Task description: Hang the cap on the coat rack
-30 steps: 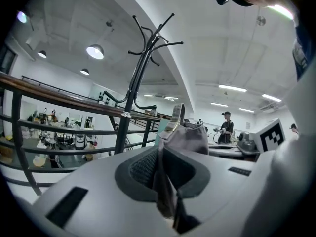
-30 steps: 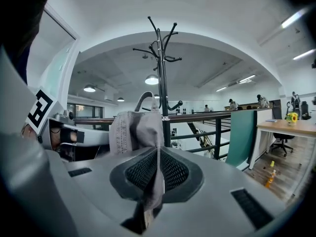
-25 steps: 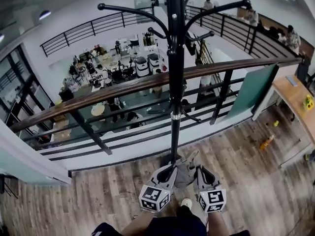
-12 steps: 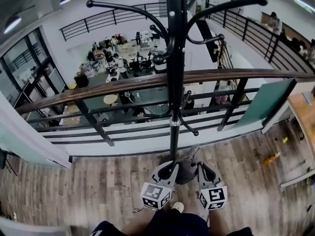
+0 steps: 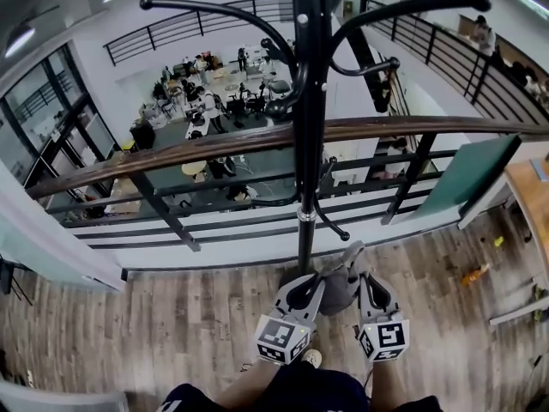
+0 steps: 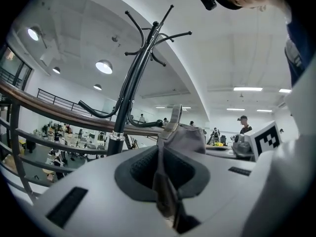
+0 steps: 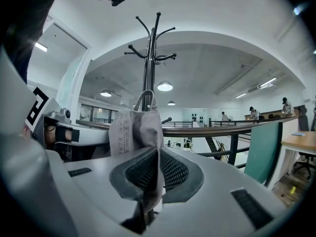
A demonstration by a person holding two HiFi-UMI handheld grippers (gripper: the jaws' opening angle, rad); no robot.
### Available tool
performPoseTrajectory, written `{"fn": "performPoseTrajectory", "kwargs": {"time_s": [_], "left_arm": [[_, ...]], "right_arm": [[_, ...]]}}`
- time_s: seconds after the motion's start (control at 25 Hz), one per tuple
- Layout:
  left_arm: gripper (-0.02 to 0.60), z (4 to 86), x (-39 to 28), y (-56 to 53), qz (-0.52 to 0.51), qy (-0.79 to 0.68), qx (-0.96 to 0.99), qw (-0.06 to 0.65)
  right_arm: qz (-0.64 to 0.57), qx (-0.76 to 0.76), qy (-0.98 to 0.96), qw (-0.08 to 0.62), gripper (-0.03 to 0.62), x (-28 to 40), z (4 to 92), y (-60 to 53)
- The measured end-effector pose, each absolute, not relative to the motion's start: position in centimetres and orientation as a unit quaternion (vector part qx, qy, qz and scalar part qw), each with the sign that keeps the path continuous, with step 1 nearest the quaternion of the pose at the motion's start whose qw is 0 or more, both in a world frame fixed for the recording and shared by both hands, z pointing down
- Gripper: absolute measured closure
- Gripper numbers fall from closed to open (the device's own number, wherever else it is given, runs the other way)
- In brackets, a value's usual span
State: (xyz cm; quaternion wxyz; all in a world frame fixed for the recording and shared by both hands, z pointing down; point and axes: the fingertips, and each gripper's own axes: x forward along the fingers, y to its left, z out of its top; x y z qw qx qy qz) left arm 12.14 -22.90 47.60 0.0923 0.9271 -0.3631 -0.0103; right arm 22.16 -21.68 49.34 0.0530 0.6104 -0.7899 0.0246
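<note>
A grey cap [image 5: 336,283] hangs between my two grippers, low in the head view, just in front of the black coat rack's pole [image 5: 307,118]. My left gripper [image 5: 310,285] is shut on the cap's fabric [image 6: 178,141], which is pinched between its pads. My right gripper [image 5: 364,281] is shut on the other side of the cap [image 7: 136,127]. The rack [image 6: 139,68] rises ahead with curved hooks [image 5: 206,9] spreading at the top, well above the cap. In the right gripper view the rack [image 7: 150,48] stands directly behind the cap.
A wooden handrail with black bars [image 5: 214,148] runs across right behind the rack, with an atrium drop beyond it. A teal panel [image 5: 463,174] and a wooden desk [image 5: 527,191] stand at the right. Small items [image 5: 472,273] lie on the plank floor.
The head view has shifted closer to the rack, so the hooks stand higher and wider. Both grippers, still holding the cap, have moved slightly right and forward toward the pole's base.
</note>
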Motion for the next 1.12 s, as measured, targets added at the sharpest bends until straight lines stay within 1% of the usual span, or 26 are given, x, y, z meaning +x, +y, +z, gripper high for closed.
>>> {"fn": "performPoseTrajectory", "kwargs": {"time_s": [0.32,0.8,1.12], "left_arm": [[0.545,47.7,13.0,-25.7,-0.013,-0.395,0.912,0.112],[0.545,49.9,11.3,-28.4,-0.009,-0.443,0.885,0.144],[0.545,50.5,10.0,-30.2,-0.004,-0.470,0.871,0.143]], "right_arm": [[0.029,0.601,-0.794,0.085,0.563,23.1,49.7,-25.7],[0.050,0.572,-0.812,0.103,0.562,21.3,52.0,-29.3],[0.050,0.556,-0.823,0.108,0.562,20.0,52.4,-31.8]]}}
